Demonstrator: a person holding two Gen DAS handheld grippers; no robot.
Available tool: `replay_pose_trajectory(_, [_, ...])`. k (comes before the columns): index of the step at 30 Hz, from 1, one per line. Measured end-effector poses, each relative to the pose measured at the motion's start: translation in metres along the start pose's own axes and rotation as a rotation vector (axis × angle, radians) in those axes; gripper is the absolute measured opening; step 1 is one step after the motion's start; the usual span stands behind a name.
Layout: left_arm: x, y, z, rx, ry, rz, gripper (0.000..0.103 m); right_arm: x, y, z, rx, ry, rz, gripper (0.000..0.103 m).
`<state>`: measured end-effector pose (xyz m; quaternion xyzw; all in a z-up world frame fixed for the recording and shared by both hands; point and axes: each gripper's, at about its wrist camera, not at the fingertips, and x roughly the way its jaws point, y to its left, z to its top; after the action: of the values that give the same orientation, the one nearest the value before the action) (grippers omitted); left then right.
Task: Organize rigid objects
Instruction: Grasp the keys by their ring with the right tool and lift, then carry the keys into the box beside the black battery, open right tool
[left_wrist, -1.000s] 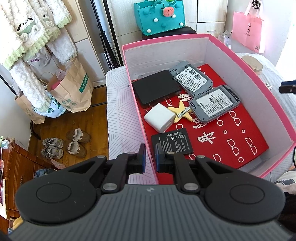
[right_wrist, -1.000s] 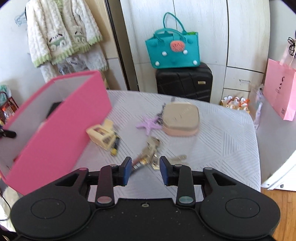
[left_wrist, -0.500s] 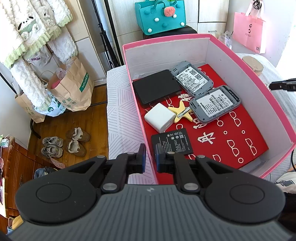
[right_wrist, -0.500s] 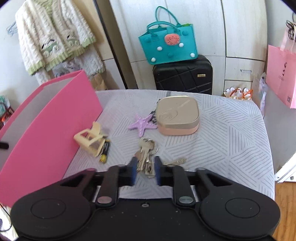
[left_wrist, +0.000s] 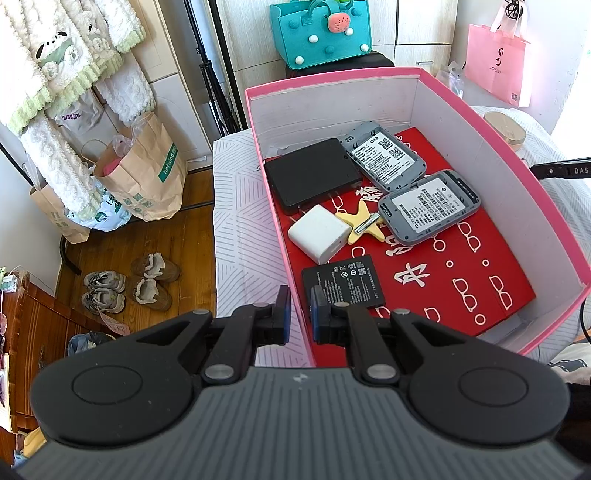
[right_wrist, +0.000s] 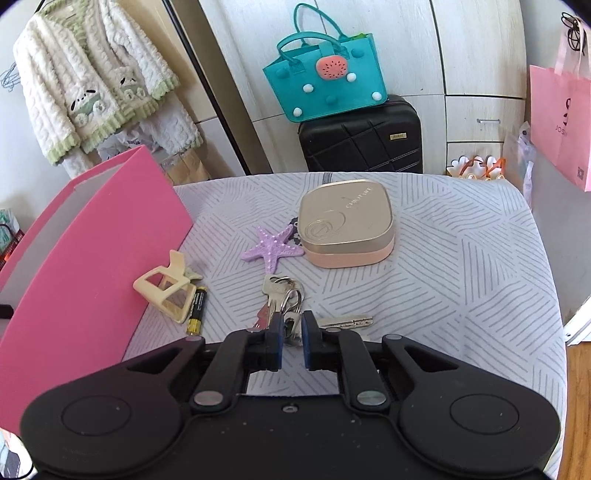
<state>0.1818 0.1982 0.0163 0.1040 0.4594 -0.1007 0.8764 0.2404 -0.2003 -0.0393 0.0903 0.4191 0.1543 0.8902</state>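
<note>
Now your right gripper (right_wrist: 291, 328) pinches the bunch of keys (right_wrist: 282, 301) between its slightly opening fingers; your left gripper (left_wrist: 298, 308) clamps the pink box (left_wrist: 532, 177) wall.

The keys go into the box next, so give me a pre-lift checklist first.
1. Bunch of keys between the right gripper pads: ok.
2. Firm hold on the bunch: cannot tell; the jaws are opening.
3. Separate key joined to the ring: cannot tell.
4. Left gripper shut on the pink box near wall: ok.
5. Free room inside the box: ok, the red liner is bare at the near right.
</note>
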Motion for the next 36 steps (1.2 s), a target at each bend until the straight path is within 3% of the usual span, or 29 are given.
replay_pose_trajectory(9, [0.0, 0.0, 0.0, 0.0, -0.001, 0.0, 0.01, 0.008, -0.001, 0.008, 0.034, -0.005, 0.032, 0.022])
replay_pose_trajectory(11, [0.0, 0.0, 0.0, -0.002, 0.0, -0.001, 0.01, 0.014, -0.003, 0.007, 0.042, 0.01, 0.022, 0.005])
replay_pose_trajectory(21, [-0.001, 0.001, 0.0, -0.003, -0.002, -0.003, 0.01, -0.032, -0.007, 0.02, 0.137, -0.082, 0.133, 0.005])
replay_pose_trajectory(26, [-0.002, 0.001, 0.0, -0.005, -0.004, -0.004, 0.01, -0.053, 0.017, 0.031, 0.095, -0.103, 0.2, 0.005])
replay_pose_trajectory(36, [-0.001, 0.001, 0.001, -0.006, -0.004, -0.004, 0.01, -0.086, 0.11, 0.06, -0.125, -0.126, 0.399, 0.005])
